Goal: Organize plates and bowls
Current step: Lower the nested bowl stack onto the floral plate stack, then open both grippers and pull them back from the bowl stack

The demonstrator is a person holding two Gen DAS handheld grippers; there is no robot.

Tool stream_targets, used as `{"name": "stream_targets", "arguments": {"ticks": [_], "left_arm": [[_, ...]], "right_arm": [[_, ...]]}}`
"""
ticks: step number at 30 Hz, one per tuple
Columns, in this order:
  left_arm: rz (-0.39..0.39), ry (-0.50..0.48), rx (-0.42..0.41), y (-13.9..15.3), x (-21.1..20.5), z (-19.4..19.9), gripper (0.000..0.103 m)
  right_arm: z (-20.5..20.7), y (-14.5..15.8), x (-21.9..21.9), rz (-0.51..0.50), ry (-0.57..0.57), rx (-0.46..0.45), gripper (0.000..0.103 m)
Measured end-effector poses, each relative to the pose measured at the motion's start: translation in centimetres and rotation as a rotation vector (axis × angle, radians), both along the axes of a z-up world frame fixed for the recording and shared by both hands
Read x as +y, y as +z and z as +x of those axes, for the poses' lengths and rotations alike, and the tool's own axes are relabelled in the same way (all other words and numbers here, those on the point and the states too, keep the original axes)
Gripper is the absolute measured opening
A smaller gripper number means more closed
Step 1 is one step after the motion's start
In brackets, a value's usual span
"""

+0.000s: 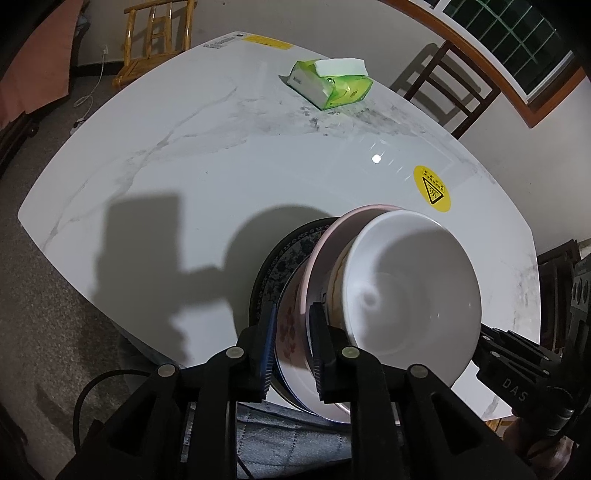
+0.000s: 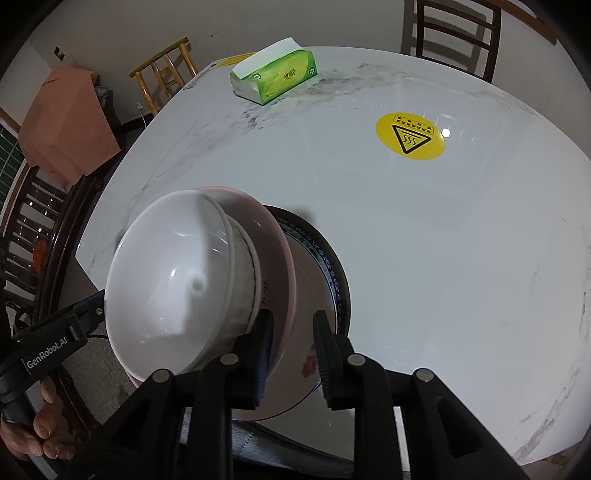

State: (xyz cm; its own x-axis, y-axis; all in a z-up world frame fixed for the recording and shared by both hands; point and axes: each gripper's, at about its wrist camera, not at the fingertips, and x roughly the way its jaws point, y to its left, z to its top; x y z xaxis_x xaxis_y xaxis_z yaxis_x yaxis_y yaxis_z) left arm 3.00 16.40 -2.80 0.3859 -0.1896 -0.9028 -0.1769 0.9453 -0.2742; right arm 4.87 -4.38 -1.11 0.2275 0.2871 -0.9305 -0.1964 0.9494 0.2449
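A stack of plates and bowls, topped by a white bowl, is being kept at the tabletop's near edge. Its left rim is being straddled by the left gripper, released; its right rim by the right gripper, likewise released.

Both wrist views, close, share stacked dishes.

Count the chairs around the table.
3 in view: a light wooden chair beyond the table's far corner, a dark chair at the far side, and a dark chair draped with pink cloth on the other side. Others may stand outside the views.
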Motion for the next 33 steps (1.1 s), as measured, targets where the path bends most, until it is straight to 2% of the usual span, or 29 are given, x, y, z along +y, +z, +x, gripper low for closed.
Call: {"name": "stream_targets", "arguments": {"ticks": [9, 14, 21, 24, 28, 30, 33], "left_arm": [[0.023, 0.014, -0.03, 0.5, 0.2, -0.6, 0.028], [0.018, 0.021, -0.045, 0.8, 0.3, -0.9, 0.03], [0.027, 0.016, -0.069, 1.6, 0.0, -1.3, 0.035], [0.031, 0.022, -0.082, 1.9, 0.1, -1.6, 0.037], [0.067, 0.033, -0.154, 3.0, -0.1, -2.9, 0.048], [0.088, 0.032, -0.185, 3.4, -0.3, -3.7, 0.05], [0.138, 0.051, -0.245, 4.1, -0.7, -5.4, 0.055]], "right_arm": [[0.0, 0.1, -0.5, 0.001, -0.007, -0.008, 0.028], [-0.1, 0.8, -1.1, 0.022, -0.017, -0.022, 0.03], [-0.4, 1.6, -1.7, 0.044, -0.016, -0.041, 0.038], [-0.9, 2.0, -1.9, 0.018, -0.009, -0.083, 0.039], [-1.9, 2.8, -3.0, 0.005, -0.018, -0.146, 0.039], [-2.6, 3.3, -3.6, 0.003, -0.015, -0.182, 0.04], [-4.0, 4.0, -4.4, 0.026, -0.003, -0.236, 0.046]]}}
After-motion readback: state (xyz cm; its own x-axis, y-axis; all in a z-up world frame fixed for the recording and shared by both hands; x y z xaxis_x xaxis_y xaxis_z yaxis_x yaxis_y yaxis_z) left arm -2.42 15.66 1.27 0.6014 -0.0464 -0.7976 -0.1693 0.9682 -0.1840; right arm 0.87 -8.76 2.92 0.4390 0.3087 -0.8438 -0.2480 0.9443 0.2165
